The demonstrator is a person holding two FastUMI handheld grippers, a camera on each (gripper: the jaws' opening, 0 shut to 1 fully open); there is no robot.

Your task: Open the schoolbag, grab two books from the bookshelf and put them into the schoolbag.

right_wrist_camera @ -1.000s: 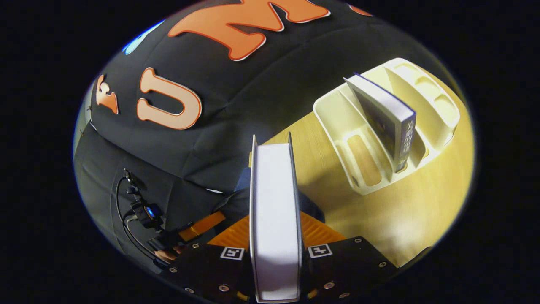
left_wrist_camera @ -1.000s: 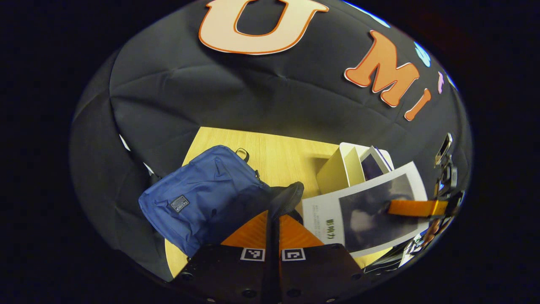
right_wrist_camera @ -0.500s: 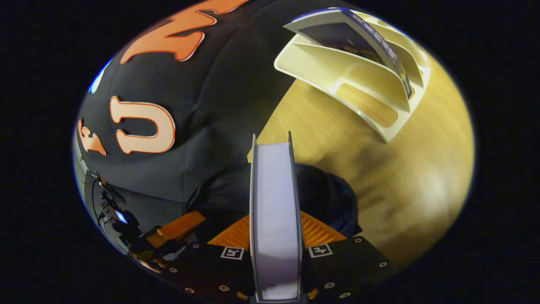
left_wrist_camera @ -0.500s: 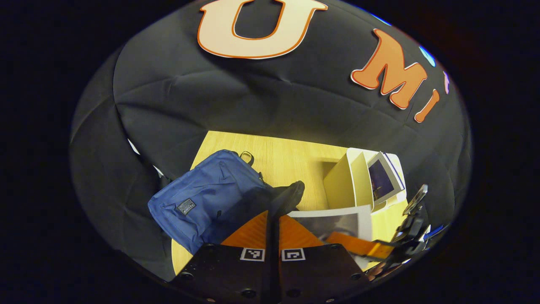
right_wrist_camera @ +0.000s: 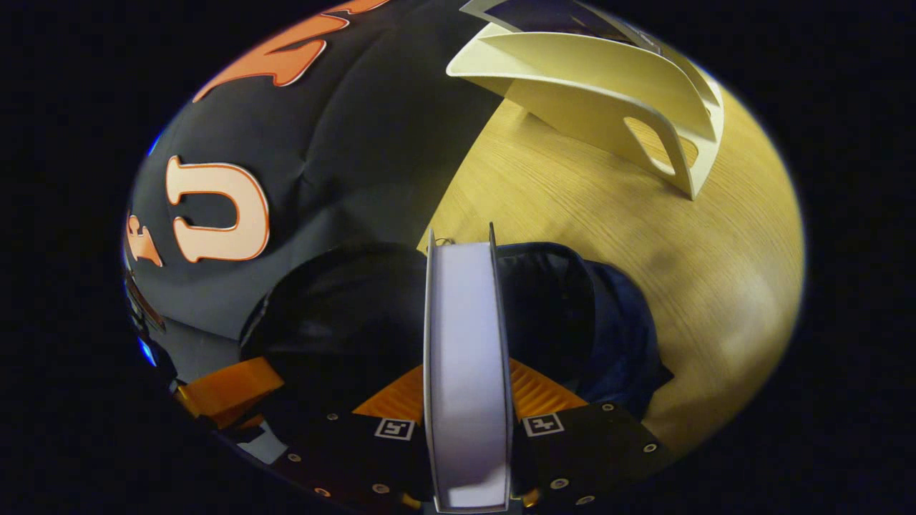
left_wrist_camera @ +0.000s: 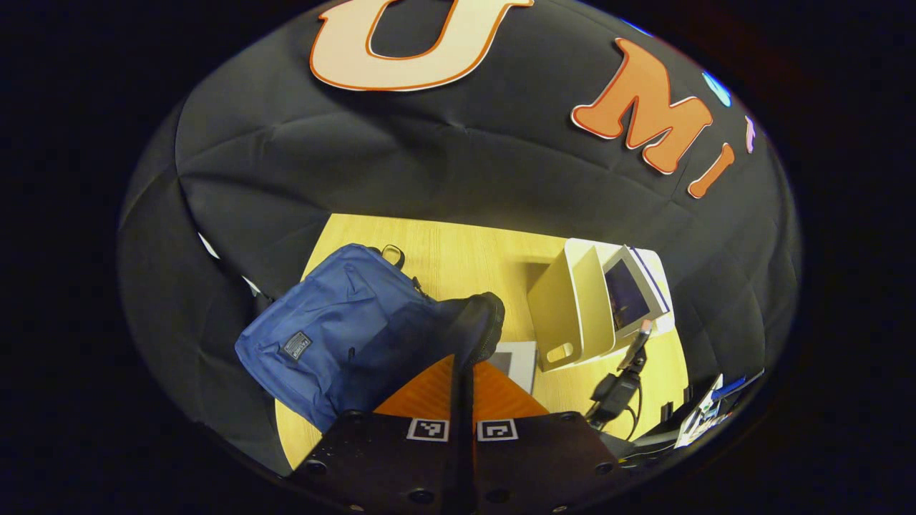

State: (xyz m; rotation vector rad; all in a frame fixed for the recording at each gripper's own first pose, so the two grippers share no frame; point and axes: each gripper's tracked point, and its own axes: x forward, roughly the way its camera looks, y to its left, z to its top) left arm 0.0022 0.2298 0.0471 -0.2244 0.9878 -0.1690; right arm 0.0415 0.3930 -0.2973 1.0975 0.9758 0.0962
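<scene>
The blue schoolbag (left_wrist_camera: 336,336) lies on the wooden table (left_wrist_camera: 465,250). My left gripper (left_wrist_camera: 461,375) is shut on the dark rim (left_wrist_camera: 481,325) of its mouth and holds it up. My right gripper (right_wrist_camera: 464,375) is shut on a white-edged book (right_wrist_camera: 465,343), which stands on edge just over the bag's dark opening (right_wrist_camera: 358,315). A corner of that book (left_wrist_camera: 517,361) pokes out beside the rim. A second book (left_wrist_camera: 630,293) leans in the cream bookshelf (left_wrist_camera: 572,315). The shelf (right_wrist_camera: 608,79) is far from the right gripper.
The right gripper's body and cable (left_wrist_camera: 617,383) hang low between the bag and the shelf. One finger of the left gripper (right_wrist_camera: 229,386) shows at the bag's left side. Bare tabletop (right_wrist_camera: 680,250) lies to the right of the bag.
My right gripper has carried the book away from the shelf and down to the bag's mouth. The left gripper has kept its hold on the rim and barely moved.
</scene>
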